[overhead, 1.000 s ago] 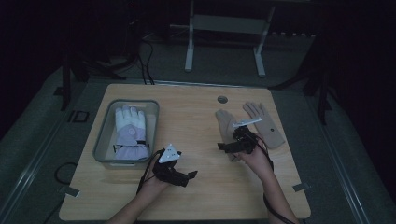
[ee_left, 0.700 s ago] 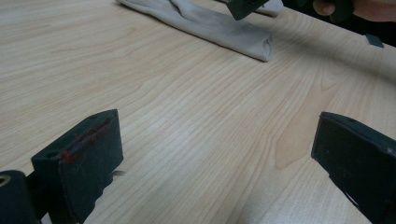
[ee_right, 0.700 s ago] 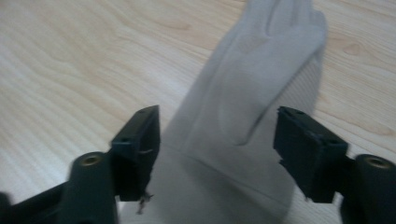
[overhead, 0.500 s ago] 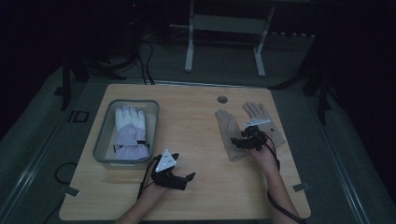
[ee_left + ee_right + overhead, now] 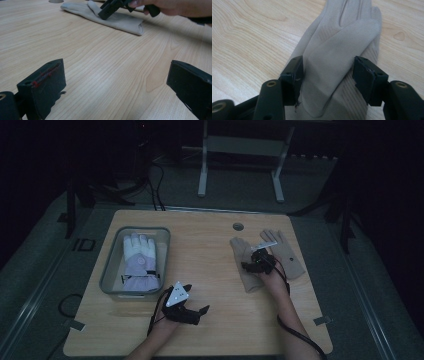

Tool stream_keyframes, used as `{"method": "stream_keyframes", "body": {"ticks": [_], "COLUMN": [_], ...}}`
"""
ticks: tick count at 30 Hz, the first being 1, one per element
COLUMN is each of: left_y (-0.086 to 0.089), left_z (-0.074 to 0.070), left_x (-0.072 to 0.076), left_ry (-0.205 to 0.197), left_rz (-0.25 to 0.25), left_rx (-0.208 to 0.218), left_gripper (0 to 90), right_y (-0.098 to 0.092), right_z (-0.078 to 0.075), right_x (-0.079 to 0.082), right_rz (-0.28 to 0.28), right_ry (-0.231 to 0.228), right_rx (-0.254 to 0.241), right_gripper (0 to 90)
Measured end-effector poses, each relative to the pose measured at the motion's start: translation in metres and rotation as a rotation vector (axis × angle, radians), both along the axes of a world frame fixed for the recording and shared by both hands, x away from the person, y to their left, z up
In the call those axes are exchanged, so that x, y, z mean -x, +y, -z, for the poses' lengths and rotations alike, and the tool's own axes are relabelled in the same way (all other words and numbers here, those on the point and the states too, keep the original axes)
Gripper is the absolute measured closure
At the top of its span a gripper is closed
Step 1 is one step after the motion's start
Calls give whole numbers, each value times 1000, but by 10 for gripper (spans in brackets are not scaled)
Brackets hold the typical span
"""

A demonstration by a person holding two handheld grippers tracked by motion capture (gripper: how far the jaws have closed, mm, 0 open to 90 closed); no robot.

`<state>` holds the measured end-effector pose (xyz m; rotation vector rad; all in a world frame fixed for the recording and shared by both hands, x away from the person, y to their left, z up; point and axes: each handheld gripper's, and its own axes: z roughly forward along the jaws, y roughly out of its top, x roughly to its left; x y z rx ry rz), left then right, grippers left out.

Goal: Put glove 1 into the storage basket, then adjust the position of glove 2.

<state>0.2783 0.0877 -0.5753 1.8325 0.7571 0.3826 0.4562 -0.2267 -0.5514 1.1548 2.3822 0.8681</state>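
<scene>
Two beige gloves lie flat on the right of the wooden table (image 5: 215, 270): one (image 5: 244, 270) under my right gripper (image 5: 250, 265), the other (image 5: 290, 257) just beyond it. In the right gripper view the jaws straddle the near glove's thumb (image 5: 329, 62). They have just been closing, and the thumb lies flat and unpinched between them. My right gripper (image 5: 327, 72) points down at the glove (image 5: 352, 20). Near the front edge, my left gripper (image 5: 197, 299) rests low, open and empty, its jaws (image 5: 115, 85) wide over bare wood.
A grey bin (image 5: 111, 265) at the table's left holds a white and lavender glove (image 5: 140, 260). A round cable hole (image 5: 238, 226) sits at the back middle. Bare wood lies between the bin and the beige gloves. Metal stand legs (image 5: 202, 170) are on the floor behind.
The right hand moved away from me and down onto the near beige glove, and its jaws narrowed around the thumb. The left gripper stayed in place.
</scene>
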Motion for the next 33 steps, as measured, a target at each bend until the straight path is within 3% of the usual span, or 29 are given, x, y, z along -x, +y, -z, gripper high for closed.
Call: {"method": "stream_keyframes", "body": {"ticks": [3, 5, 8, 10, 18, 28, 33], "left_y": [1, 1, 1, 1, 1, 1, 1], "left_z": [0, 0, 0, 0, 0, 0, 0], "left_x": [0, 1, 1, 2, 2, 3, 3], "left_ry": [0, -7, -12, -14, -17, -26, -29], "left_rz": [-8, -9, -10, -11, -14, -20, -22], "left_rx": [8, 11, 8, 7, 10, 14, 10], "left_gripper": [23, 23, 23, 23, 23, 23, 23], "right_y": [1, 2, 8, 11, 31, 72, 86], "right_z": [1, -1, -4, -7, -31, -60, -61], "right_x": [2, 4, 6, 7, 22, 43, 49], "right_rz": [1, 14, 81, 102, 151, 133, 175], "right_ry": [-10, -5, 26, 31, 28, -1, -29], "right_rx": [-7, -1, 4, 4, -123, -240, -276], "right_gripper": [521, 717, 773, 791, 803, 806, 806]}}
